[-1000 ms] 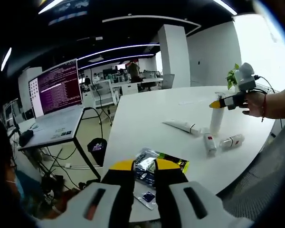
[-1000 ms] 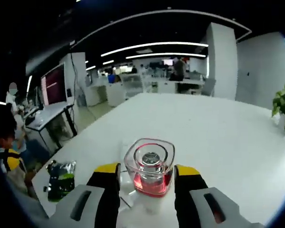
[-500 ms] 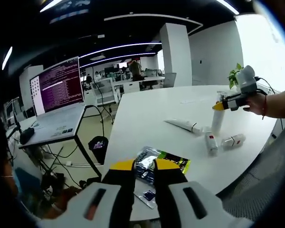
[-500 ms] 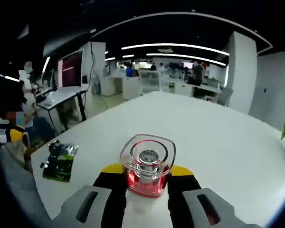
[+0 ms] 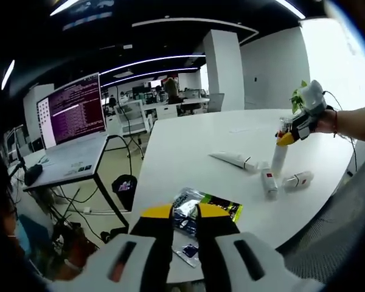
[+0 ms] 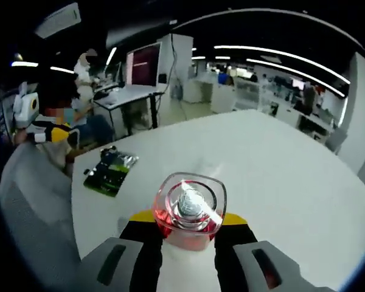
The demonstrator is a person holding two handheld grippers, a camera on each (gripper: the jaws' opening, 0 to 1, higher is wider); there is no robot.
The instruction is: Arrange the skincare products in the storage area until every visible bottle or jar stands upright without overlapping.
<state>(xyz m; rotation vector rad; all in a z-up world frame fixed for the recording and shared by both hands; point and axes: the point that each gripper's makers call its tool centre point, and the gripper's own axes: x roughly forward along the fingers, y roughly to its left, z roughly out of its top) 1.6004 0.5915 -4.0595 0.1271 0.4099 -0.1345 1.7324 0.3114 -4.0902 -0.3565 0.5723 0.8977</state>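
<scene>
One bottle (image 6: 190, 214), white-bodied with a clear pink-tinted cap, is gripped just below the cap between the closed jaws of the right gripper (image 6: 188, 226). In the left gripper view it is seen upright near the table's (image 5: 188, 140) far right edge, held at its top and apparently lifted or tilted slightly compared with 1.0 s ago, when it stood on the surface; contact with the table cannot be confirmed now. Over the same interval the right gripper view has swung to the left, so a reorientation or carry is judged to be under way.

A white tube (image 5: 233, 160) and two small bottles (image 5: 268, 183) (image 5: 297, 179) are recorded lying flat just beside it, not yet stood up. A foil packet (image 5: 208, 206) lies at the near edge. The left gripper (image 5: 184, 213) hovers there unchanged, jaws nearly together, nothing held.
</scene>
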